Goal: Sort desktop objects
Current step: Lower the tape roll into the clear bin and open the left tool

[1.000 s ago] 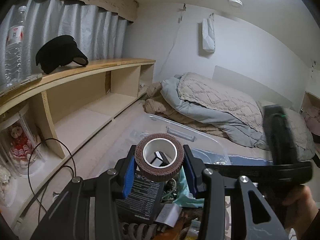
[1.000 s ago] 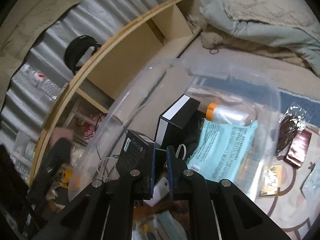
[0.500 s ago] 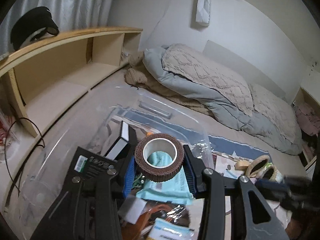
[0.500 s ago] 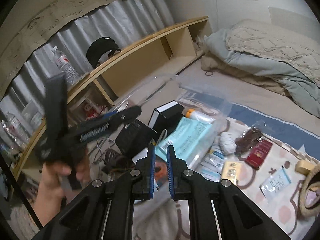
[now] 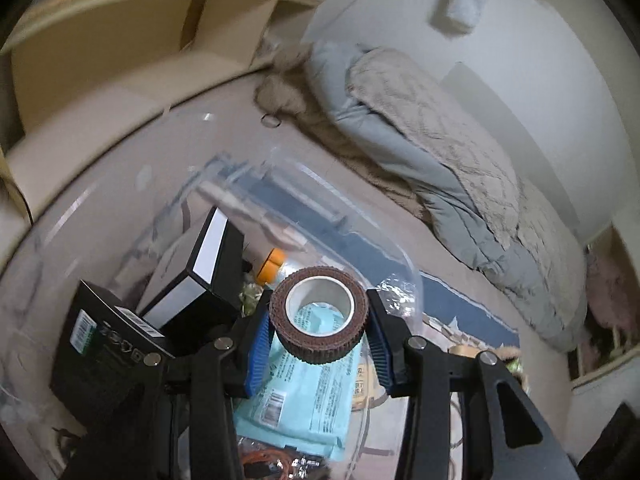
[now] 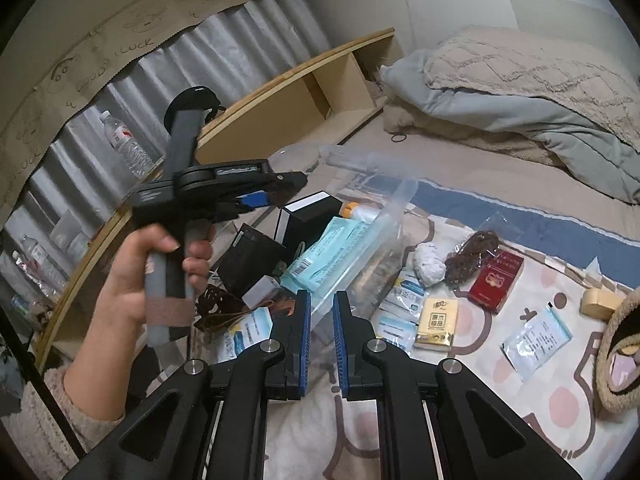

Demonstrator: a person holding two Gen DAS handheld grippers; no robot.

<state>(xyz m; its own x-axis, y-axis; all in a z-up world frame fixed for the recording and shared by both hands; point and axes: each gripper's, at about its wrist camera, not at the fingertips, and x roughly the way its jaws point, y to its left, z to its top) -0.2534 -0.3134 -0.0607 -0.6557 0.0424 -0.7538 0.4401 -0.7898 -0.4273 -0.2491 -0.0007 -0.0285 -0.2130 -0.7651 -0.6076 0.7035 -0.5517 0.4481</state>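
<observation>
At the far left of the right wrist view a hand point(image 6: 132, 276) gripped the handle of the left gripper point(image 5: 318, 322), which was raised over the clear plastic bin point(image 5: 352, 240). In the left wrist view its blue pads were clamped on either side of a brown tape roll point(image 5: 319, 326), the roll standing between the fingers with its white core open toward the camera. Below the roll, inside the bin, lay a black box point(image 5: 108, 348) toward the left wall, a black-and-white box point(image 5: 208, 264) next to it, an orange-capped bottle point(image 5: 272, 262) behind, and a teal packet point(image 5: 308, 396) directly underneath. Further right, the right gripper point(image 6: 321, 334) hung over the patterned mat point(image 6: 540, 380), its pads drawn nearly together with nothing between them. Right of it on the mat lay a yellow tissue pack point(image 6: 436, 324), a red box point(image 6: 496, 280) and a white sachet point(image 6: 536, 340), with a woven basket point(image 6: 616, 344) at the mat's right edge
</observation>
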